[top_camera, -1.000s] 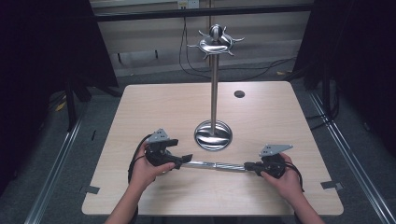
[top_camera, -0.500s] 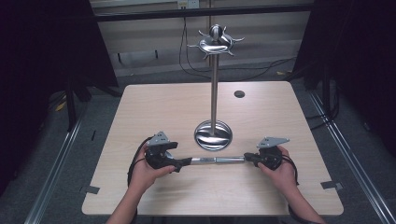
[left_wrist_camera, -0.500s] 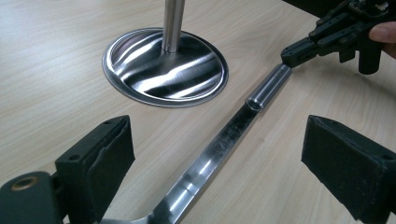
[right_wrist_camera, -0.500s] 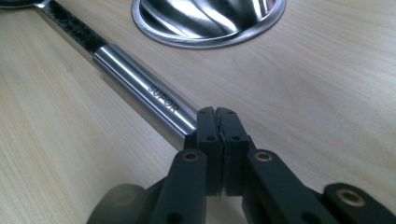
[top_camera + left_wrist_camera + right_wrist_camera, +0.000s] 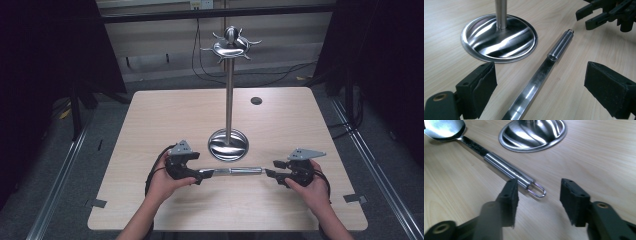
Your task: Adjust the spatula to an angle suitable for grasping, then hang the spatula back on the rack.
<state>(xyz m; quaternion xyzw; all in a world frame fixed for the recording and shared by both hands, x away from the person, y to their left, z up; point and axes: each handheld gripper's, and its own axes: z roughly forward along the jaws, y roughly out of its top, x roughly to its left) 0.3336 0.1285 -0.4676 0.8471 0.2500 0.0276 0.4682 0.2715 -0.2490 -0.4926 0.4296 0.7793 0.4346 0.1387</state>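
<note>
- A steel spoon (image 5: 235, 172) lies flat on the table (image 5: 165, 115), just in front of the round base of the stand (image 5: 228, 145), near it but not touching
- In the high view the spoon lies across the table, with its bowl end toward the left gripper (image 5: 187, 169) and its handle end toward the right gripper (image 5: 280, 175)
- The left gripper has its jaws wide apart; in the left gripper view the flat stem of the spoon (image 5: 534, 80) runs between them and the pads do not press on it
- The right gripper (image 5: 537, 195) has just been opening its jaws; now they stand apart, and the wire loop (image 5: 537, 189) at the handle end lies between them on the wood, free of both pads
- In the right gripper view the spoon bowl (image 5: 445, 128) is at the far upper left, and the thick tube of the handle comes toward the jaws
- The stand (image 5: 229, 75) is upright, with a ring of hooks at its top
- Each hand holds its gripper low over the table
</note>
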